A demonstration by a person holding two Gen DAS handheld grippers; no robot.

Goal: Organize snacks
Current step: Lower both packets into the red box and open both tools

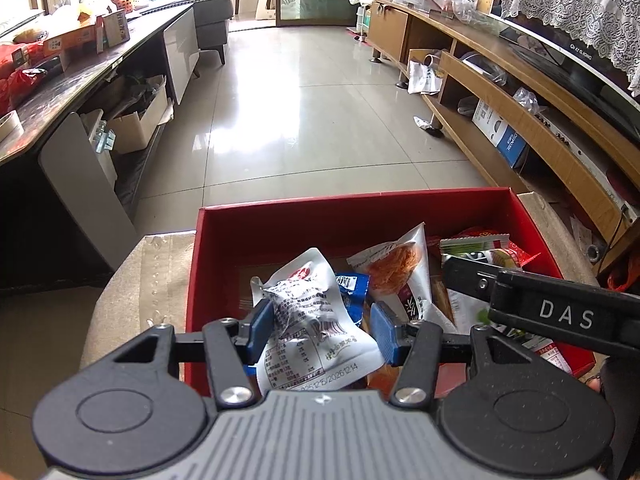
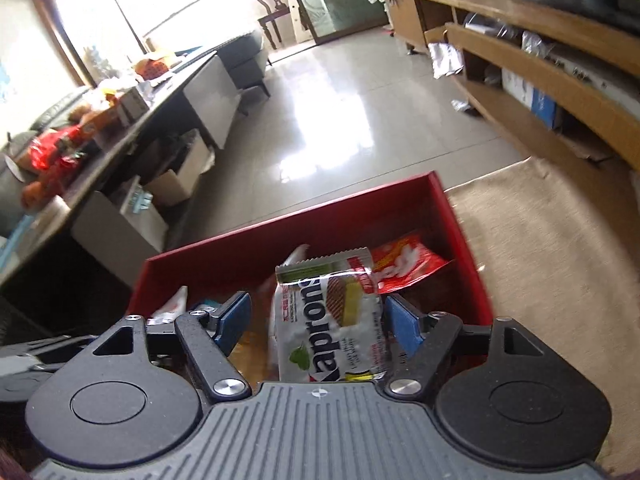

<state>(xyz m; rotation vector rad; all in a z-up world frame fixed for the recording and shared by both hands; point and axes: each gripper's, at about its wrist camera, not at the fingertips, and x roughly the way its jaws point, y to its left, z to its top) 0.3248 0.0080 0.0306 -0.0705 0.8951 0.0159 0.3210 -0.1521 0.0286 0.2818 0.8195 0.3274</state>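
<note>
Red cardboard box (image 1: 276, 224) sits on a beige cloth-covered surface (image 1: 132, 280), open at the top, with loose snack packets heaped inside.

Left gripper (image 1: 322, 326): blue pads (image 1: 262, 320) pressed against both sides of a white crumpled packet (image 1: 308, 320), printed side up with a nutrition table and a date line. Packet pinched at its middle, its lower end hanging toward the camera, over the box's near part. Clamped on it.

Beside that packet, in the left wrist view: a small blue-and-white wrapper (image 1: 354, 284) just behind it, and a white pouch with an orange food picture (image 1: 396, 268) leaning upright toward the box's centre. Green-and-white packets lie further right, partly covered by the right gripper's black body (image 1: 560, 304), which crosses the lower right of that view.

Right gripper (image 2: 316, 320): jaws apart. A white wafer packet with a green top edge (image 2: 332, 320) stands between the pads, with clear gaps on both sides; neither pad touches it. Packet rests in the box on other snacks. Behind it, a red packet with white print (image 2: 404, 264) leans against the box's right wall (image 2: 460, 248).

Right wrist view is slightly blurred and tilted.

Background: glossy tiled floor (image 1: 312, 120), wooden TV cabinet (image 1: 500, 92) along the right, dark cluttered table (image 1: 72, 80) on the left.
</note>
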